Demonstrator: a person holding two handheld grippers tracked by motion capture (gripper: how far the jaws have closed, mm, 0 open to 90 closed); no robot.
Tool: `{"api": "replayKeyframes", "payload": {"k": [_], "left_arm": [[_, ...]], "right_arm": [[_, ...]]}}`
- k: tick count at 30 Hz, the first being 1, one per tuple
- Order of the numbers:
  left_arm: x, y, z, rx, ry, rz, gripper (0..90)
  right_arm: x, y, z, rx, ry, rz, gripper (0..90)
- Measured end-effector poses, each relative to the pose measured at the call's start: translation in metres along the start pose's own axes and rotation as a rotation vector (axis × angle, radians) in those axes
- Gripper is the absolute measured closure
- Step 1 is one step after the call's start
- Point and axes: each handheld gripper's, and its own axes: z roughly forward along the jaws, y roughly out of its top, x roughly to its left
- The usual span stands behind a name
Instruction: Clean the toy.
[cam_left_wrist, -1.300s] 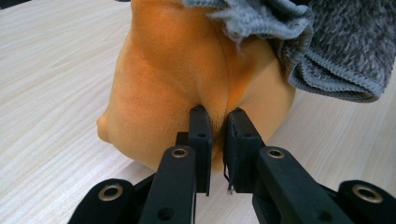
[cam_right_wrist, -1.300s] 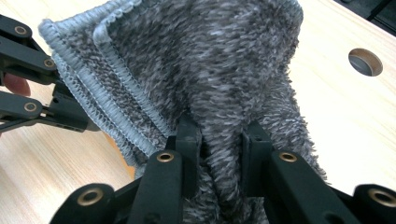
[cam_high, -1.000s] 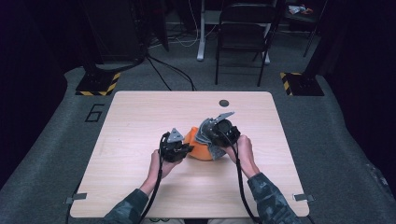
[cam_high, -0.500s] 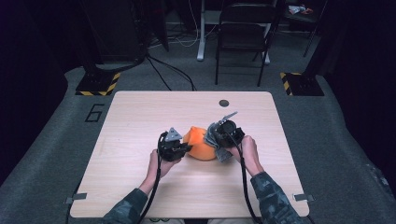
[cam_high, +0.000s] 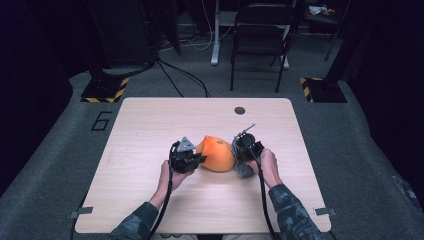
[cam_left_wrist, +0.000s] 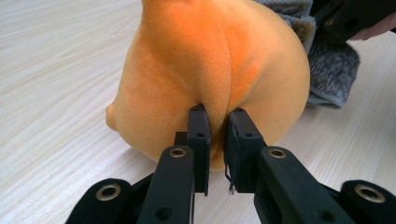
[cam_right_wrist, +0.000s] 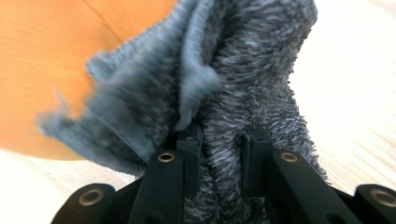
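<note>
Orange plush, soft and short-haired, makes up the rounded toy (cam_high: 216, 154) that lies on the tabletop (cam_high: 150, 125) between the two tongs. Its body is a smooth dome with a small pointed bump toward the far side, and a seam runs down its surface like a shallow fold. The left tongs (cam_high: 196, 161) are clenched on a pinch of this orange fabric; in the left gripper view the two black jaws stand close together with a ridge of plush (cam_left_wrist: 219, 88) squeezed between them, low on the toy and near the wood.

At the other side of the toy, the right tongs (cam_high: 239, 156) are grasping a grey fuzzy cloth (cam_high: 243, 169). This material is rougher, with long shaggy fibres, and it has a ribbed knitted edge; in the right gripper view it (cam_right_wrist: 233, 93) bunches up thickly between the black jaws and rises above them, with the orange plush just behind it at the upper left. The grey piece touches the orange body.

Pale wood grain with fine straight lines covers the tabletop under both tongs.
</note>
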Motion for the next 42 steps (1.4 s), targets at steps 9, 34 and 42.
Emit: {"api": "replayKeyframes", "payload": {"k": [9, 34, 42], "left_arm": [[0.001, 0.0, -0.001, -0.005, 0.001, -0.001, 81.0], [-0.011, 0.003, 0.001, -0.01, -0.015, 0.035, 81.0], [-0.009, 0.002, 0.001, -0.009, -0.015, 0.027, 80.9]], "right_arm": [[-0.012, -0.003, 0.001, 0.019, 0.002, 0.021, 73.7], [0.047, 0.024, -0.064, -0.247, 0.005, -0.149, 73.5], [0.027, 0.017, -0.054, -0.155, 0.029, -0.087, 73.8]]}}
